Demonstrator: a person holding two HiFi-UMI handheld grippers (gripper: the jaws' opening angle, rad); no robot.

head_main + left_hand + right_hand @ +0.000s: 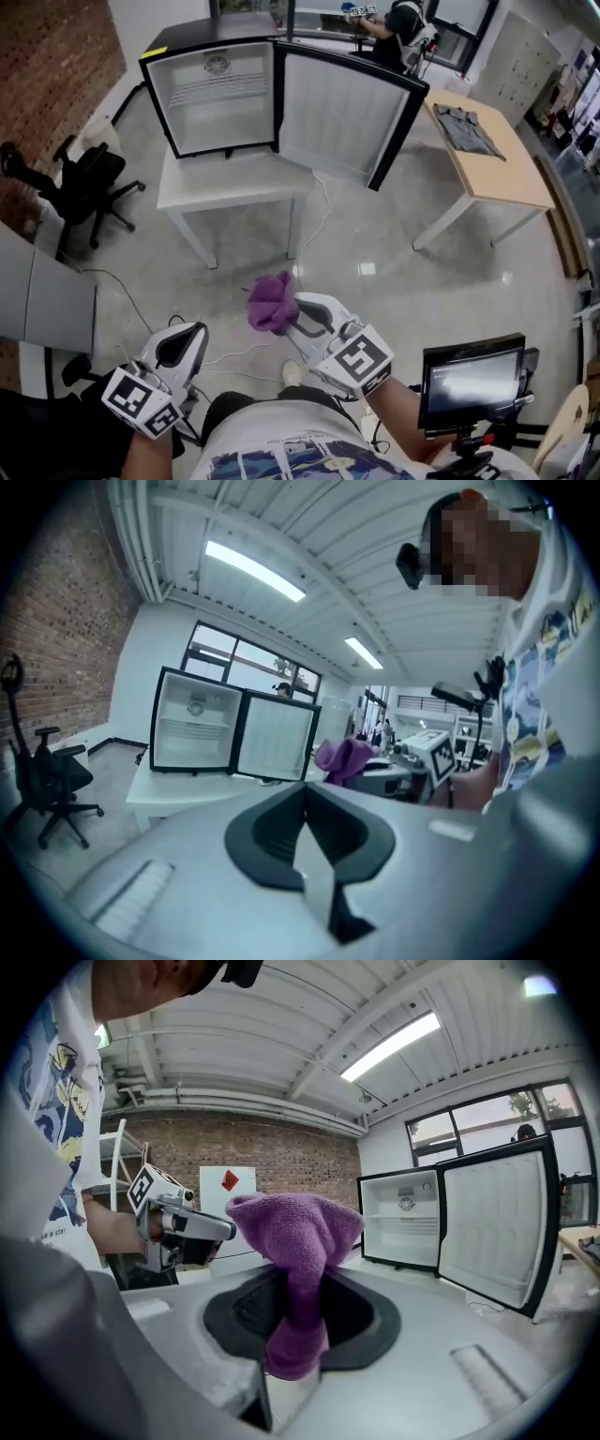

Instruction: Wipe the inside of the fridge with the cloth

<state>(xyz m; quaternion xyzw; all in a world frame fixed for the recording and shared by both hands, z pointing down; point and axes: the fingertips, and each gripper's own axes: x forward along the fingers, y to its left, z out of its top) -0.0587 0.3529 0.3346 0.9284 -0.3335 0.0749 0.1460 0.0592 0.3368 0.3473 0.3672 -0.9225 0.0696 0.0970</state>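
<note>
we're pinching the fuzzy purple cloth [270, 300] tight in our right gripper [291, 320], left gripper [184, 344] sitting with jaws pressed together, empty

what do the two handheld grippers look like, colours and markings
Both match: the left gripper and right gripper have smooth light-grey shells with black lining around the jaws. Each carries a white marker cube with black square patterns at its rear. The person wears a white T-shirt with a blue print.

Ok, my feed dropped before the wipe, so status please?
Right gripper shut on purple cloth; left gripper shut, empty. Fridge door open, not yet reached, on white table. Loose cable trails beside table.
</note>
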